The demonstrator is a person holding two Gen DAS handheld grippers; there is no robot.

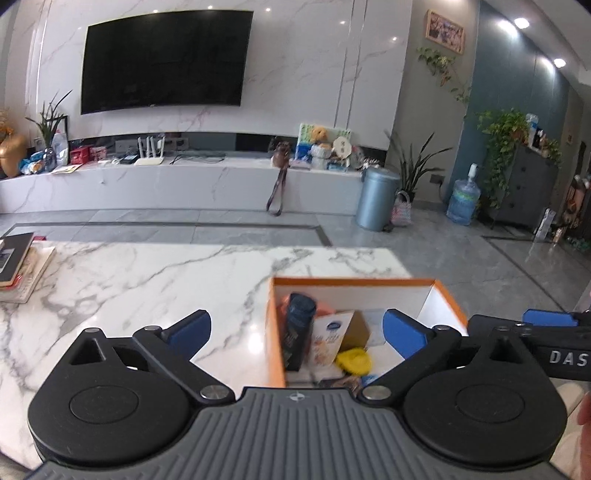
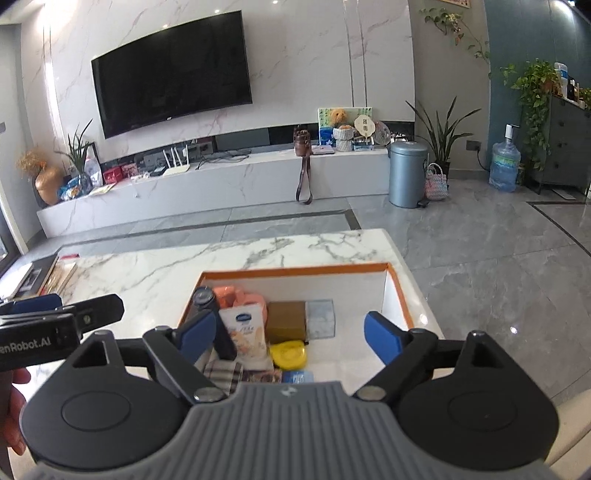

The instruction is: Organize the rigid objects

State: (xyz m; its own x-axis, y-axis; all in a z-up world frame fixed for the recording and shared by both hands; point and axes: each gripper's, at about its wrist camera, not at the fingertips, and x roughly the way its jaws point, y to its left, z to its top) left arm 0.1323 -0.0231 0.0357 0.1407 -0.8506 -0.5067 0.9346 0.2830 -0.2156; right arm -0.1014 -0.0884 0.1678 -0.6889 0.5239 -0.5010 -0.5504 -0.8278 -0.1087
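Right wrist view: both the right gripper (image 2: 290, 332) and left gripper (image 1: 295, 334) hang wide open, empty, above the orange-rimmed white cardboard box (image 2: 395, 295), already holding bottle, cartons, yellow disc; marble table (image 2: 147, 269) nearby bare — nearly done, I'd judge.

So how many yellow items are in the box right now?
1: a yellow round item near the middle of the orange-rimmed box, beside the white pouch. Others may be hidden below.

Both views are brightly and evenly lit. Recessed ceiling lights (image 1: 521, 23) are seen as blown-out spots, and their glare is repeated on the marble wall (image 1: 295, 74). A soft sheen is carried by the bench (image 2: 258, 254) and the floor (image 2: 498, 266). Straight edges are bowed by fisheye distortion, with dark vignetting at the corners. Slight softness is noted throughout.
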